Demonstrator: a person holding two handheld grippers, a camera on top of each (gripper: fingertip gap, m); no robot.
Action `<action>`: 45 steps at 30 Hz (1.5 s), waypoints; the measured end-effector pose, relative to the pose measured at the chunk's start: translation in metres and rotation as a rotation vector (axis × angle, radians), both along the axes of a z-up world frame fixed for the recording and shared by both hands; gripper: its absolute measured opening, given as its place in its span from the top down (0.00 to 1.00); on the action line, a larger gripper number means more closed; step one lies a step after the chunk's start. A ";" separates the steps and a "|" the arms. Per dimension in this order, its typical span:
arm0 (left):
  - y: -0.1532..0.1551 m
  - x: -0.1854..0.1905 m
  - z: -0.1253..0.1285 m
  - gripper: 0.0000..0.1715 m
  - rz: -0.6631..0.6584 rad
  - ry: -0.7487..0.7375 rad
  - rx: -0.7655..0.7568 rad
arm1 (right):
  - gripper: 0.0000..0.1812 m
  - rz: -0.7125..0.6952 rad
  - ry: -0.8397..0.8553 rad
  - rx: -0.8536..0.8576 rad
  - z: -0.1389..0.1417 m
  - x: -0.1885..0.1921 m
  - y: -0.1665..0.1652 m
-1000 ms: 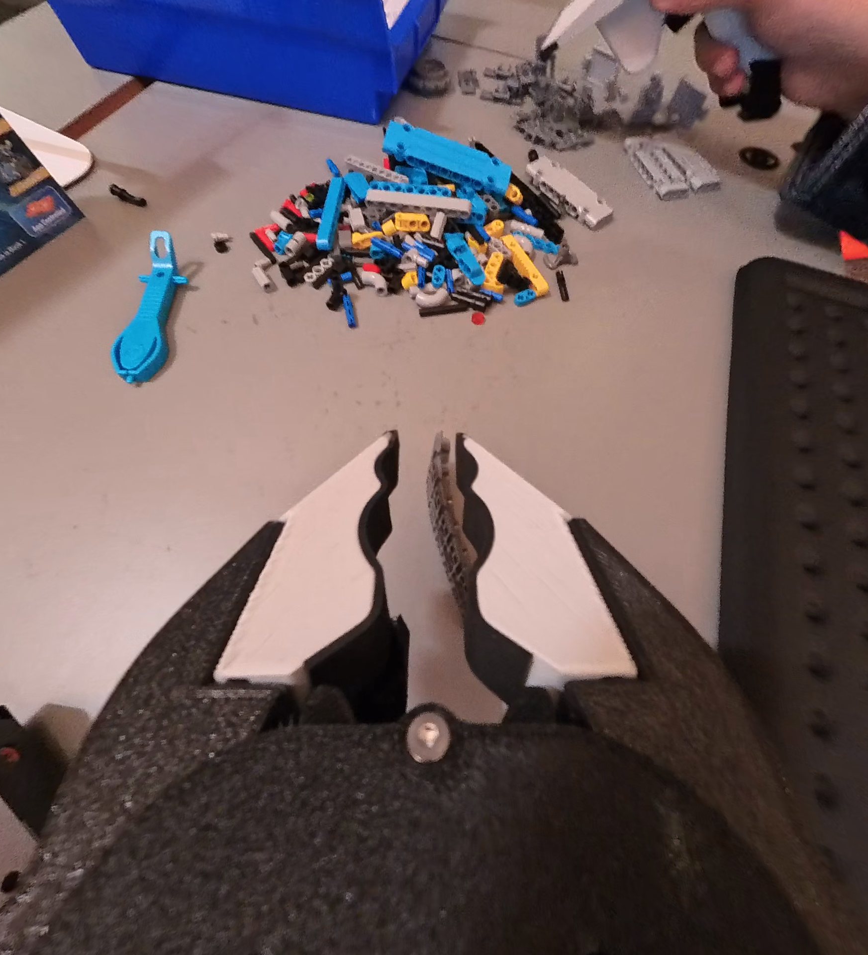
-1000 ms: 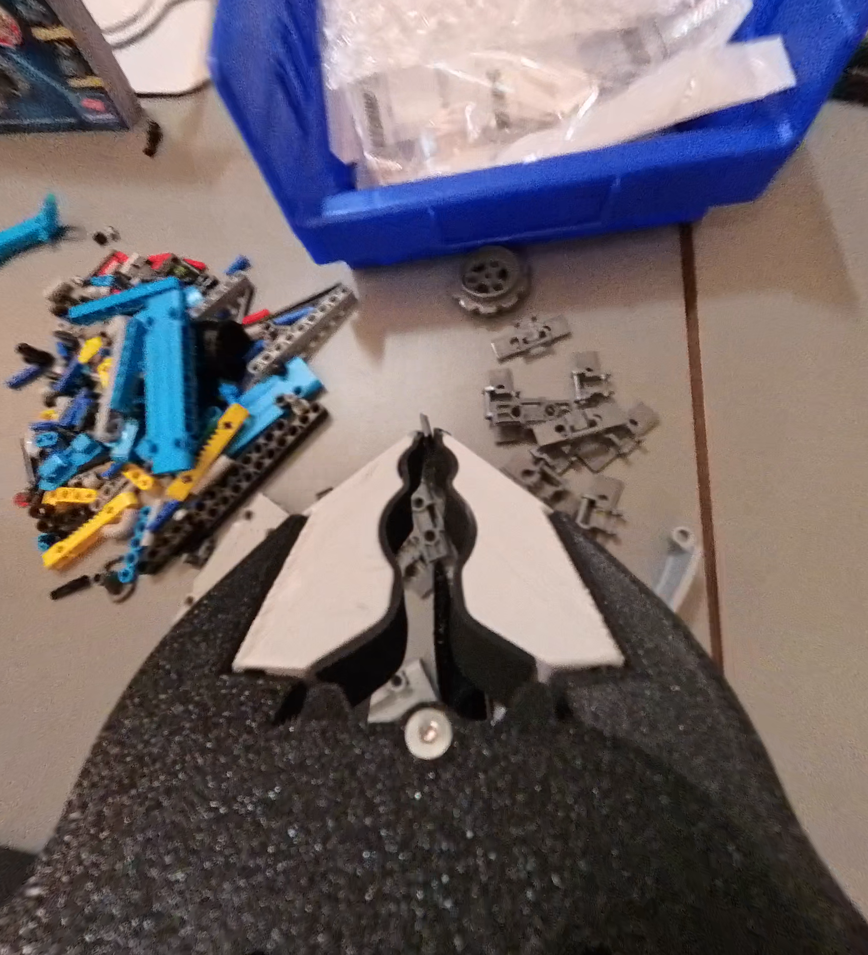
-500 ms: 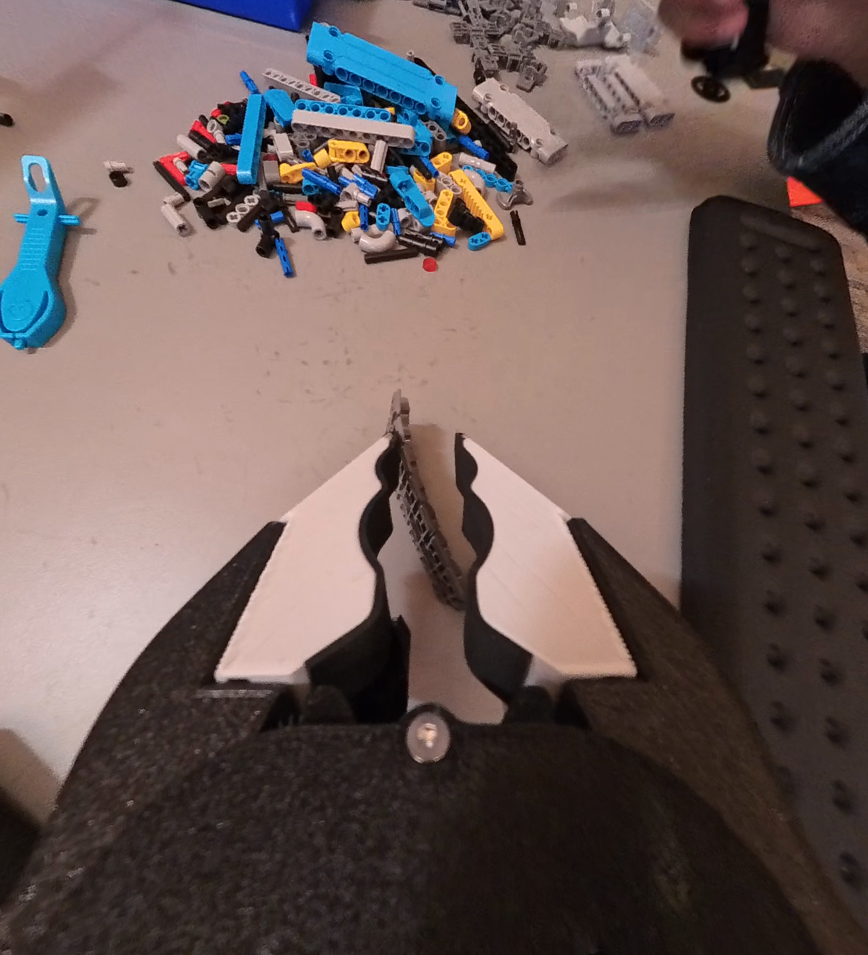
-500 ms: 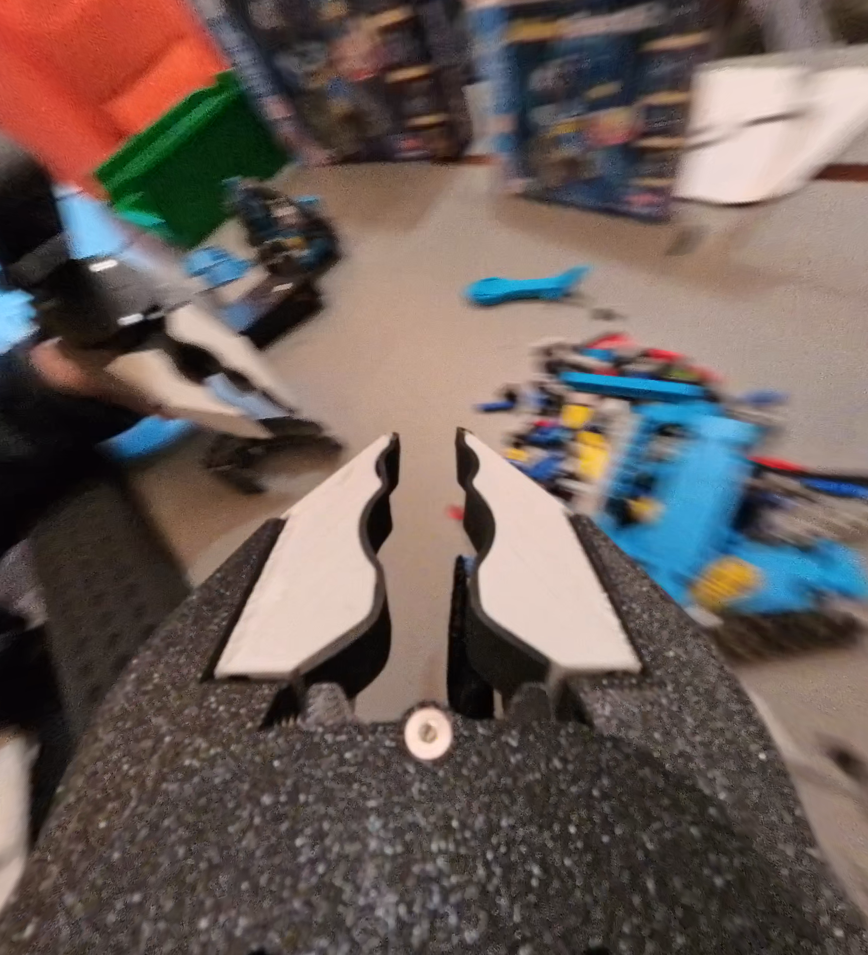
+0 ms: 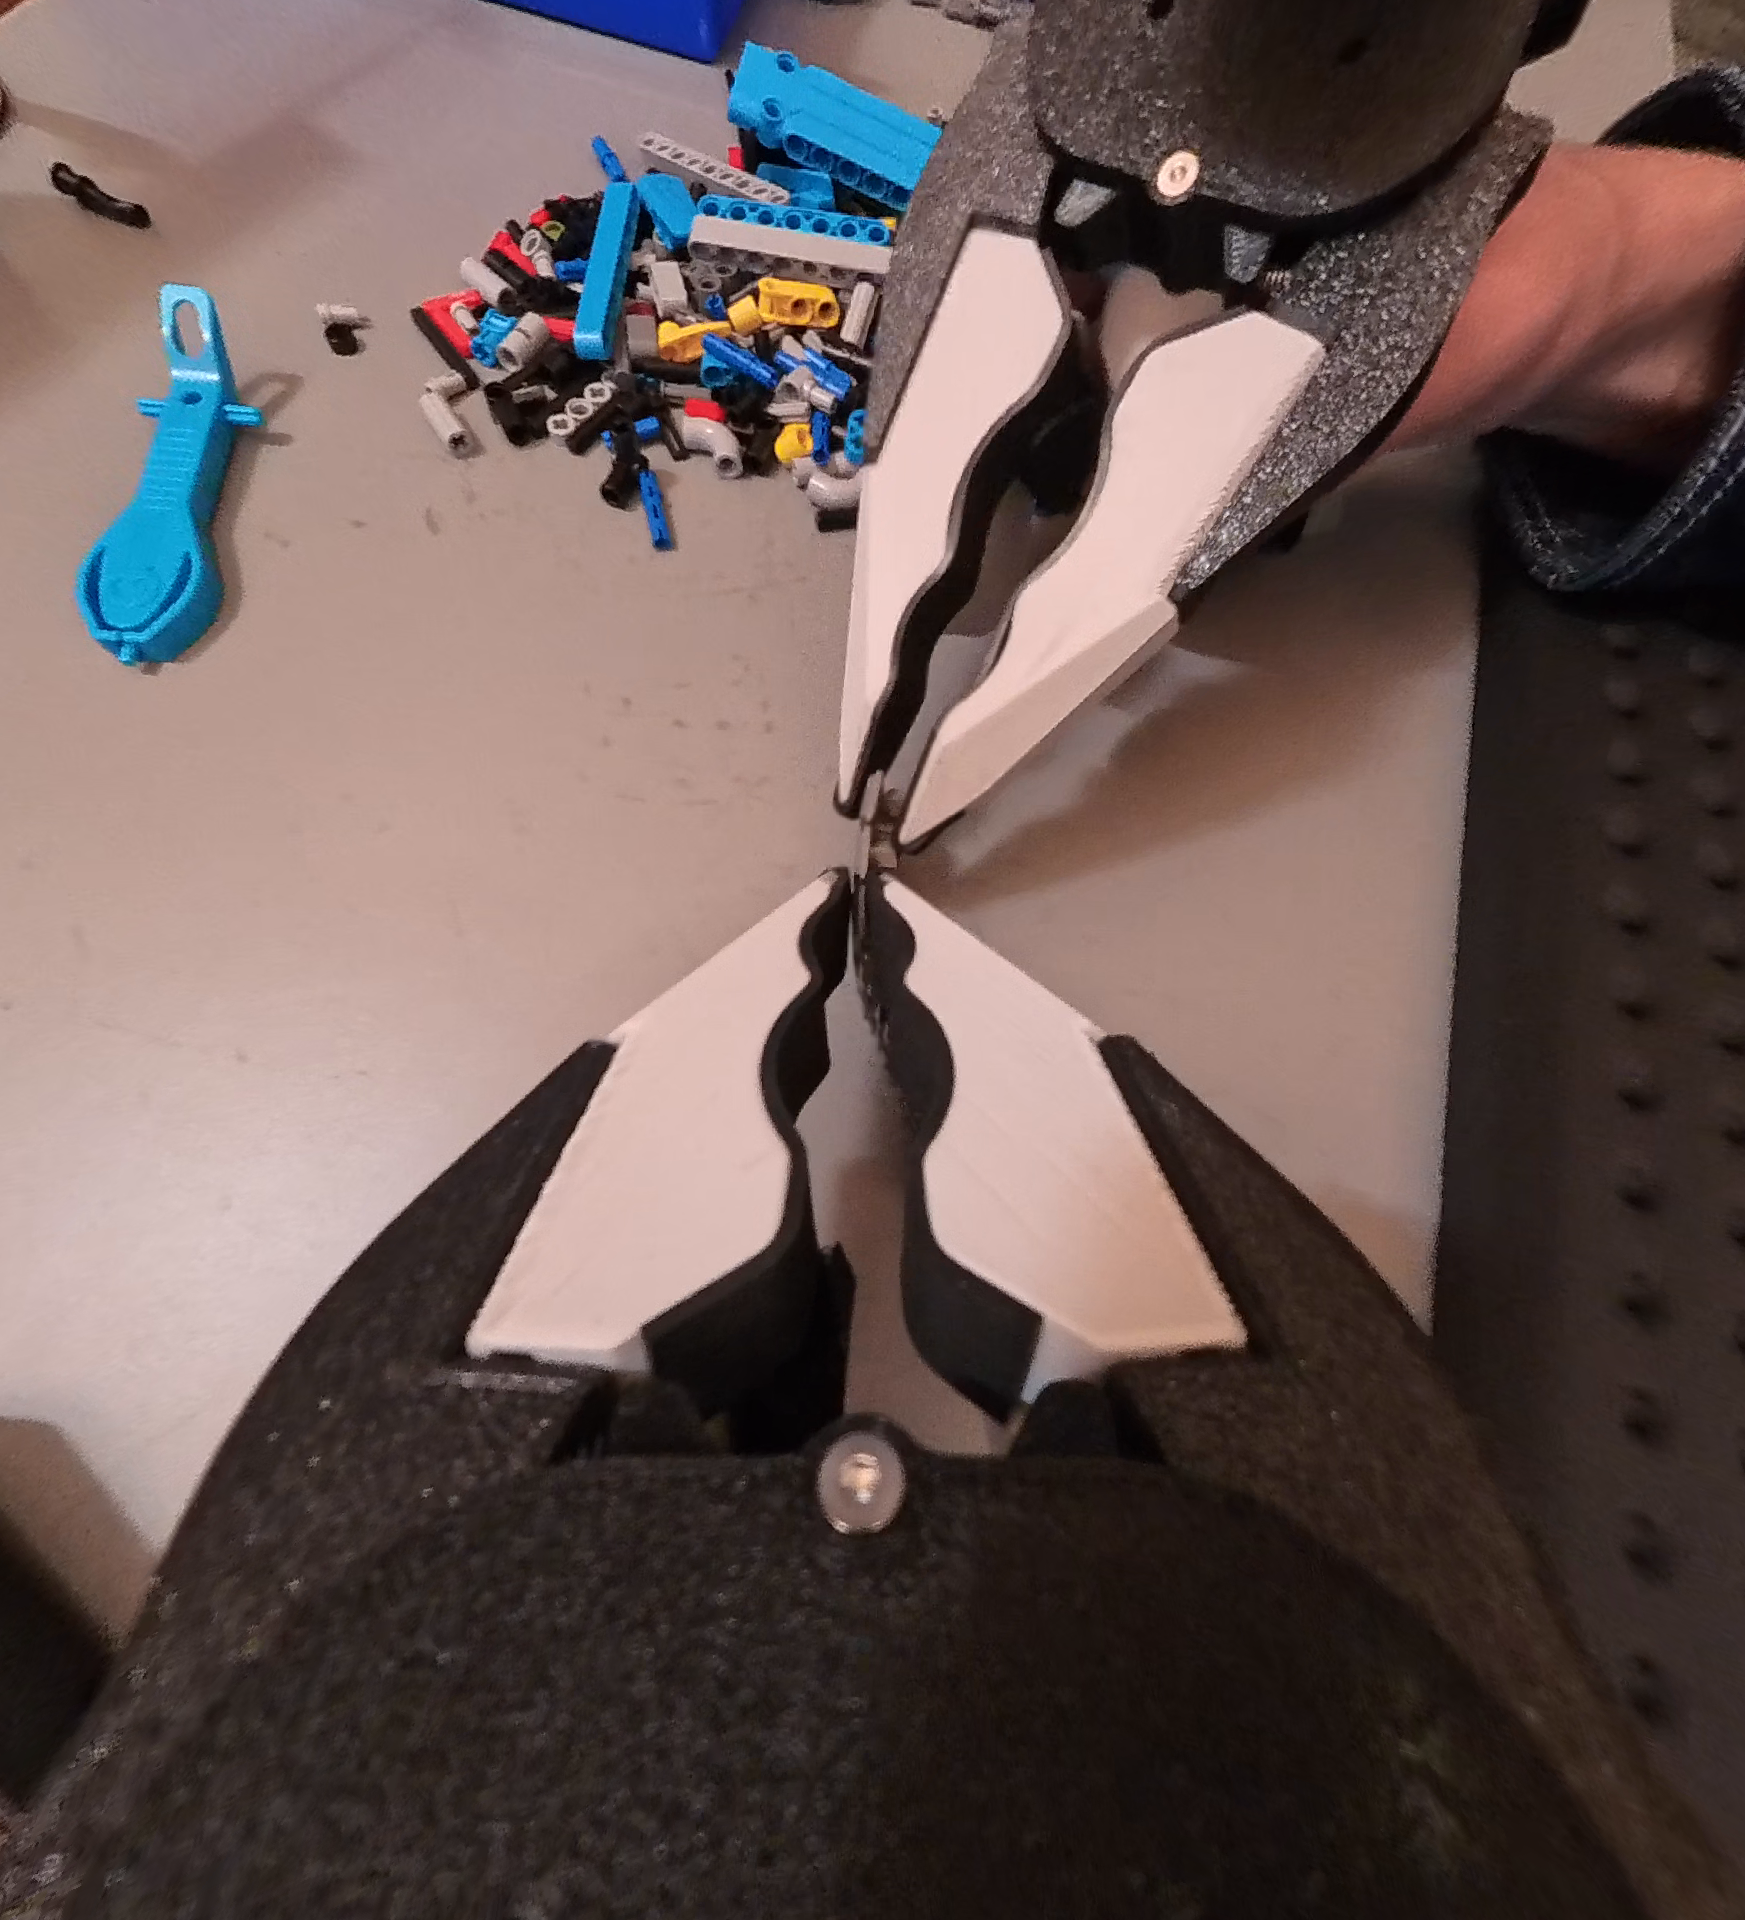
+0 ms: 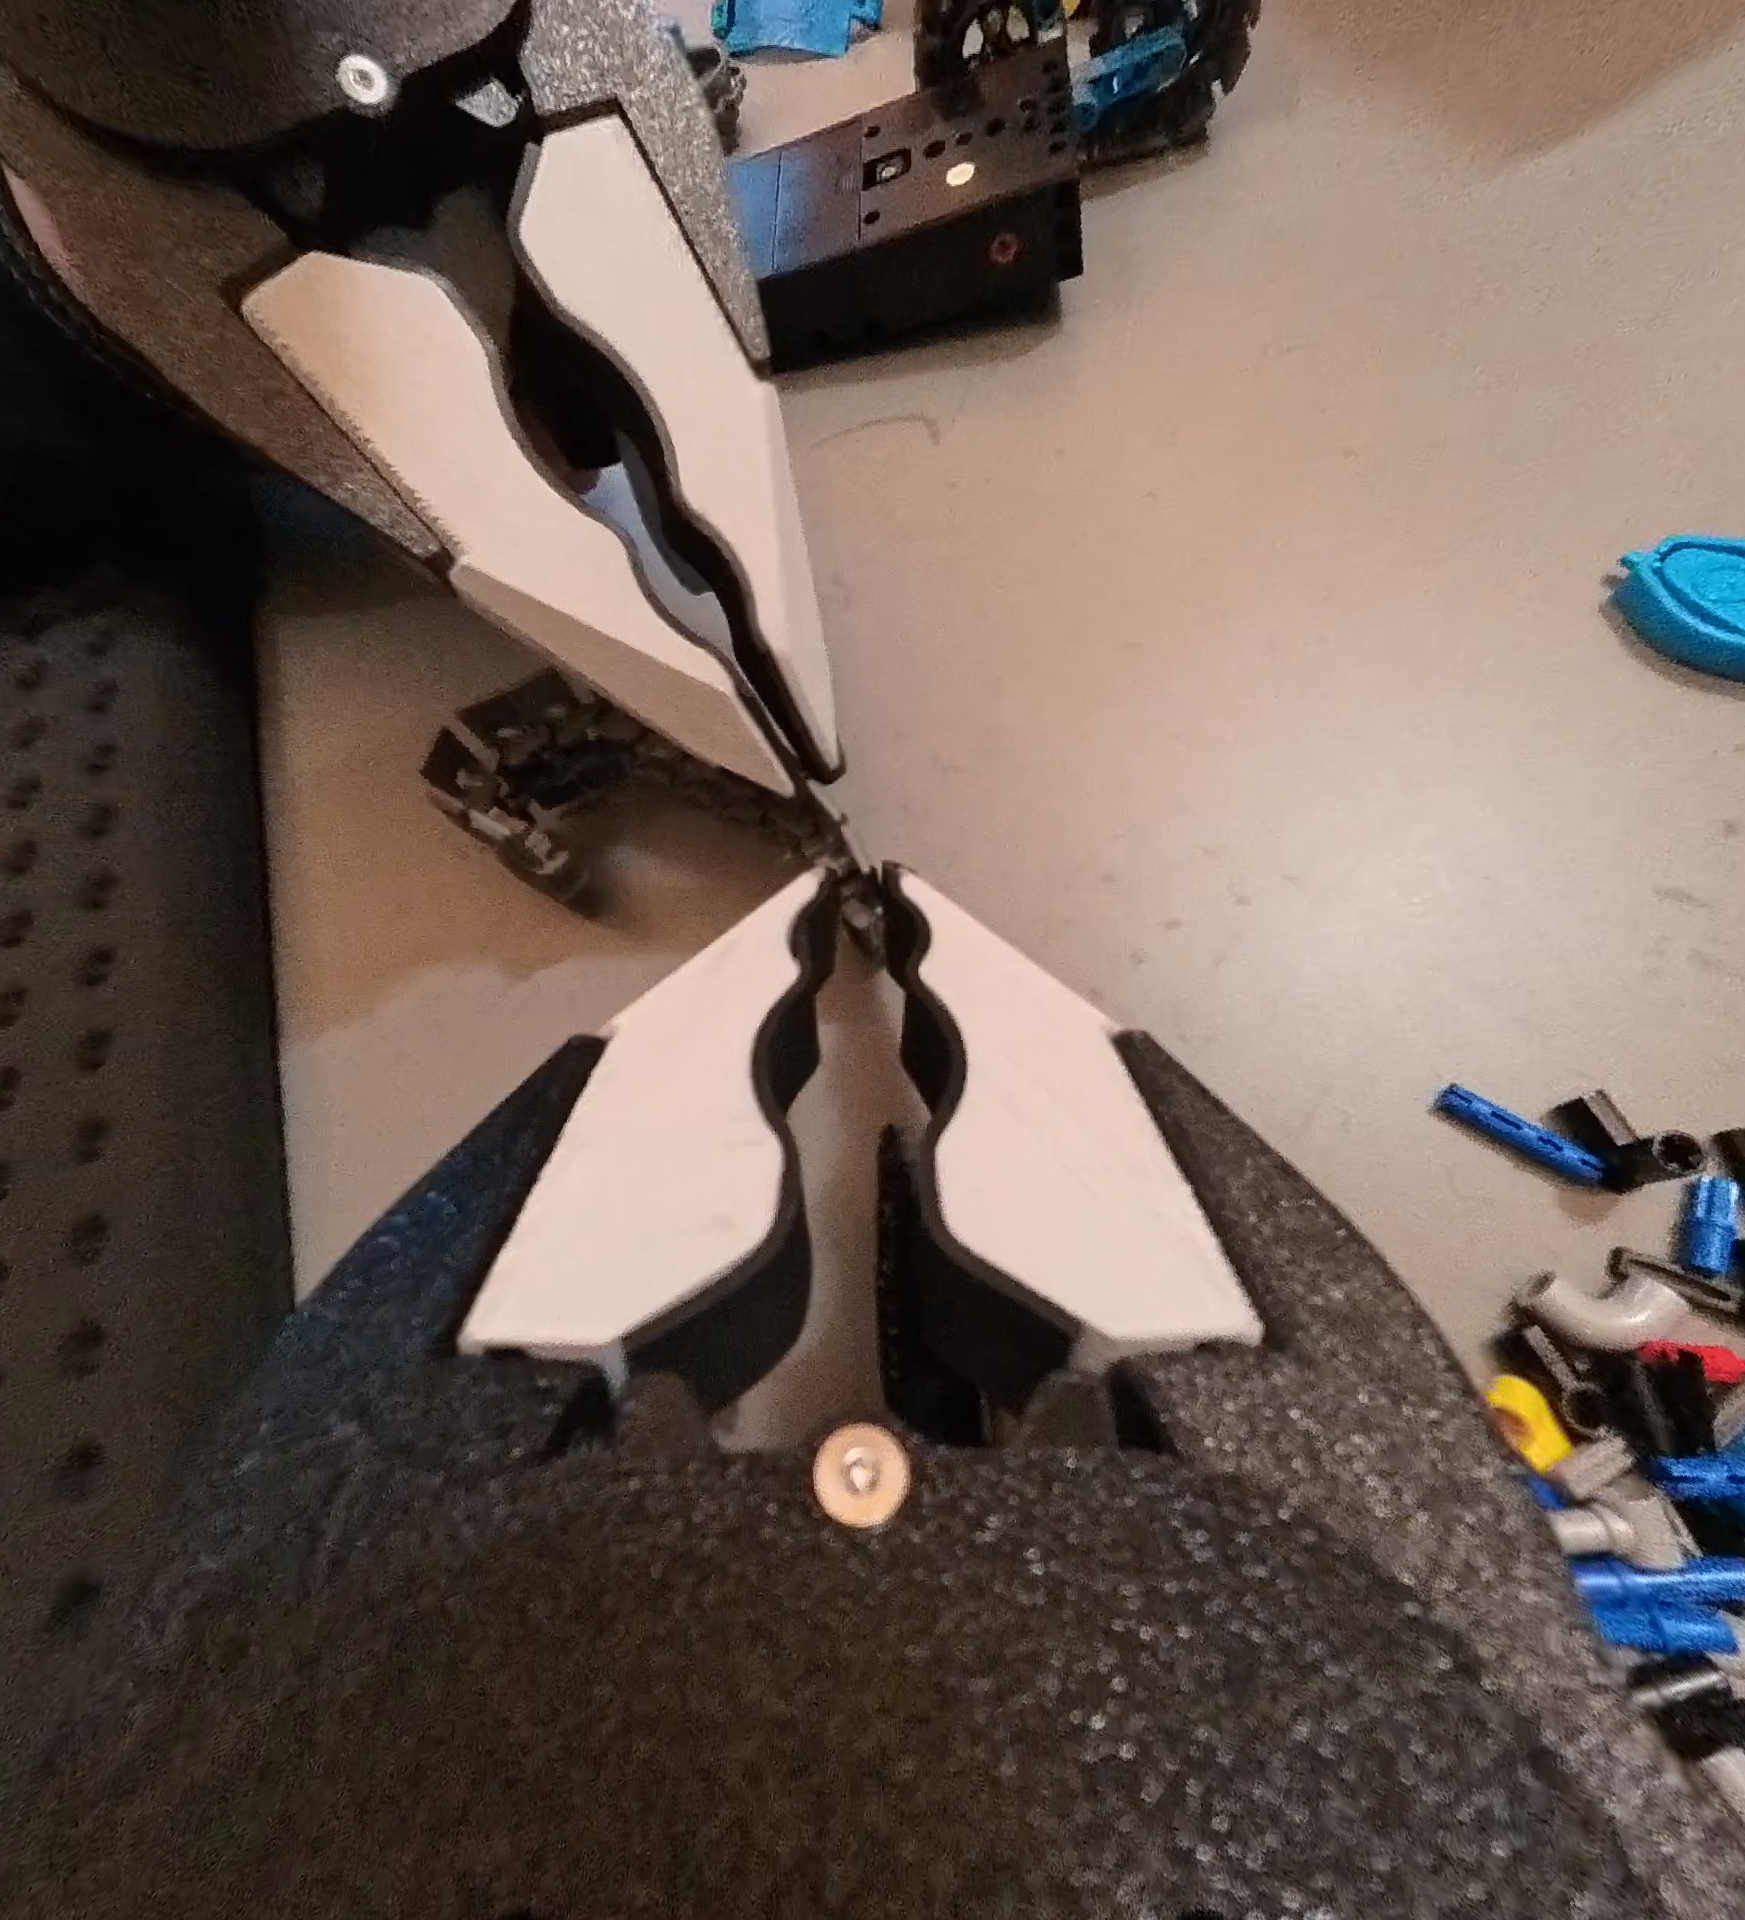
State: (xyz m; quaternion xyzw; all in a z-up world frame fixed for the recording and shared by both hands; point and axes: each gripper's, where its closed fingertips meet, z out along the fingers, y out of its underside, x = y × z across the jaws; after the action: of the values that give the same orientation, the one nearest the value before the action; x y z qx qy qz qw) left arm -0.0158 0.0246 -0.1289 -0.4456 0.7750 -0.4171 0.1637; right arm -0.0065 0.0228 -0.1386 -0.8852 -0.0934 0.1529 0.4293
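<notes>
Both grippers (image 5: 855, 894) (image 6: 860, 883) tip-to-tip, pinching grey track (image 6: 556, 800)

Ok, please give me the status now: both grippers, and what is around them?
Left gripper shut on grey track strip. Right gripper shut on small grey link, tips meeting. Brick pile apart, nothing between.

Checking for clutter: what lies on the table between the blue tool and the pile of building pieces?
In the left wrist view, two tiny loose pieces lie between blue tool and pile.

Hand-held grippers (image 5: 852, 883) (image 6: 852, 883) closed, tip-to-tip
</notes>
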 end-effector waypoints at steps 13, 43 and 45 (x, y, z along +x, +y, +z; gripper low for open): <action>-0.003 0.002 -0.008 0.99 0.008 -0.012 0.056 | 0.99 -0.305 0.050 0.020 0.003 -0.004 -0.001; -0.034 0.005 -0.007 0.99 -0.069 -0.221 0.256 | 1.00 -0.684 0.262 0.174 0.033 0.049 -0.006; -0.030 0.001 -0.007 0.99 -0.119 -0.202 0.218 | 0.99 -0.733 0.172 0.214 0.047 0.074 -0.035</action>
State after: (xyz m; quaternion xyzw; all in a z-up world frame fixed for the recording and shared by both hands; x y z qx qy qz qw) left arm -0.0147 -0.0056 -0.1360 -0.3342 0.8204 -0.3823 0.2630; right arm 0.0673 -0.0123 -0.0918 -0.7942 0.2498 0.0527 0.5515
